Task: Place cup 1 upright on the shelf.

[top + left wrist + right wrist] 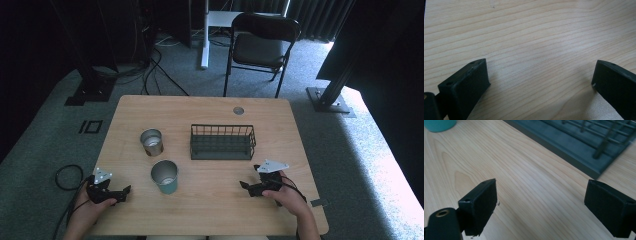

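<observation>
A teal cup (165,176) stands on the wooden table (210,107) near the middle front, and its base (439,125) peeks in at the top left of the right gripper view. A silver metal cup (151,142) stands behind it to the left. A dark wire basket (222,142) sits at the table's centre, and its base (574,145) lies ahead of my right gripper. My left gripper (125,192) rests at the front left, open over bare wood (539,75). My right gripper (248,181) sits at the front right, open and holding nothing (540,202).
A black folding chair (262,42) stands beyond the table's far edge. Cables (67,176) trail on the grey carpet at the left. A round grommet hole (238,110) marks the table's far side. Dark frame posts (332,90) stand at the right.
</observation>
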Action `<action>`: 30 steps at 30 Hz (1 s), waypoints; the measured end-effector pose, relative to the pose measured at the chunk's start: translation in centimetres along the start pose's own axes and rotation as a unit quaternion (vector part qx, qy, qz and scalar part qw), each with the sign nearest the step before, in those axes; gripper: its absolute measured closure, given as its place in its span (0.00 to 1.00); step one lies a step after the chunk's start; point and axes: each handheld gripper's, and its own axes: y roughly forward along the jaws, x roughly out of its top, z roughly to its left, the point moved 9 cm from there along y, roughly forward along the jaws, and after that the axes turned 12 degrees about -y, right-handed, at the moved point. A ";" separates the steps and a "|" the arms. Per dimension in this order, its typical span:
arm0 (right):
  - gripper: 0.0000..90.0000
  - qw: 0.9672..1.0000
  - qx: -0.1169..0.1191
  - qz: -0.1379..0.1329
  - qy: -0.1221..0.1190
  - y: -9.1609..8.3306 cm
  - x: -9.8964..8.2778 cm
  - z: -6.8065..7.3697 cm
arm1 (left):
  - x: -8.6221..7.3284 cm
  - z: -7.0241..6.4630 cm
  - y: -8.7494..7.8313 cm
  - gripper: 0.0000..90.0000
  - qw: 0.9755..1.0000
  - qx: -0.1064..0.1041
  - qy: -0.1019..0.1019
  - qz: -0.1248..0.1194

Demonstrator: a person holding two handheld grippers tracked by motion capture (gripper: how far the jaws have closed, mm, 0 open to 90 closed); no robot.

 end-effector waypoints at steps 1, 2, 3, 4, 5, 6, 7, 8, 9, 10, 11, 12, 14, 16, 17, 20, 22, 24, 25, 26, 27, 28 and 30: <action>0.12 1.000 0.002 -0.001 -0.002 0.2 0.2 0.2 | 0.0 0.0 0.0 0.02 1.000 0.000 0.000 0.000; 0.12 1.000 0.005 -0.002 -0.005 0.3 0.3 0.3 | 0.0 0.0 0.0 0.02 1.000 0.000 0.000 0.000; 0.12 1.000 0.008 -0.001 -0.006 0.5 0.4 0.5 | 0.0 0.0 0.0 0.02 1.000 0.000 0.000 0.000; 0.12 1.000 0.008 -0.001 -0.006 0.5 0.4 0.5 | 0.0 0.0 0.0 0.02 1.000 0.000 0.000 0.000; 0.12 1.000 0.013 -0.002 -0.010 0.8 0.7 0.8 | 0.0 0.0 0.0 0.02 1.000 0.000 0.000 0.000; 0.12 1.000 0.015 -0.002 -0.010 0.9 0.8 1.0 | 0.0 0.0 0.0 0.02 1.000 0.000 0.000 0.000; 0.12 1.000 0.018 -0.003 -0.013 1.1 0.9 1.2 | 0.0 0.0 0.0 0.02 1.000 0.000 0.000 0.000; 0.12 1.000 0.021 -0.004 -0.013 1.2 1.1 1.4 | 0.0 0.0 0.0 0.02 1.000 0.000 0.000 0.000; 0.12 1.000 0.024 -0.005 -0.014 1.4 1.2 1.5 | 0.0 0.0 0.0 0.02 1.000 0.000 -0.001 0.000; 0.12 0.999 0.027 -0.004 -0.016 1.5 1.3 1.8 | 0.0 0.0 0.0 0.02 1.000 0.000 -0.001 0.000; 0.12 0.999 0.027 -0.004 -0.016 1.5 1.3 1.8 | 0.0 0.0 0.0 0.02 1.000 0.000 -0.001 0.000; 0.12 0.999 0.029 -0.005 -0.018 1.7 1.5 1.9 | 0.0 0.0 0.0 0.02 1.000 0.000 -0.001 -0.001; 0.12 0.999 0.036 -0.006 -0.022 2.1 1.8 2.4 | 0.0 0.0 0.0 0.02 1.000 0.000 -0.001 -0.001; 0.12 0.999 0.039 -0.009 -0.025 2.4 2.1 2.6 | 0.0 0.0 0.0 0.02 1.000 0.000 -0.001 -0.001; 0.12 0.999 0.042 -0.011 -0.030 2.5 2.4 2.8 | 0.0 0.0 0.0 0.02 1.000 0.000 -0.001 -0.001; 0.12 0.998 0.049 -0.014 -0.033 3.0 2.9 3.3 | 0.0 0.0 0.0 0.02 1.000 0.000 -0.001 -0.001; 0.12 0.998 0.055 -0.016 -0.038 3.3 3.3 3.7 | 0.0 0.0 0.0 0.02 1.000 0.000 -0.001 0.000; 0.12 0.997 0.061 -0.018 -0.046 3.6 3.6 4.2 | 0.0 0.0 0.0 0.02 1.000 0.000 -0.001 0.000; 0.12 0.997 0.064 -0.019 -0.048 3.8 3.8 4.4 | 0.0 0.0 0.0 0.02 1.000 0.000 -0.001 -0.001; 0.12 0.996 0.068 -0.020 -0.049 3.9 3.9 4.6 | 0.0 0.0 0.0 0.02 1.000 0.000 -0.001 -0.001; 0.12 0.996 0.072 -0.021 -0.054 4.0 4.1 4.9 | 0.0 0.0 0.0 0.02 1.000 0.000 -0.001 -0.001; 0.12 0.996 0.072 -0.022 -0.055 4.2 4.3 5.0 | 0.0 0.0 0.0 0.02 1.000 0.000 -0.001 -0.001; 0.12 0.995 0.078 -0.028 -0.057 4.4 4.7 5.5 | 0.0 0.0 0.0 0.02 1.000 0.000 -0.001 -0.001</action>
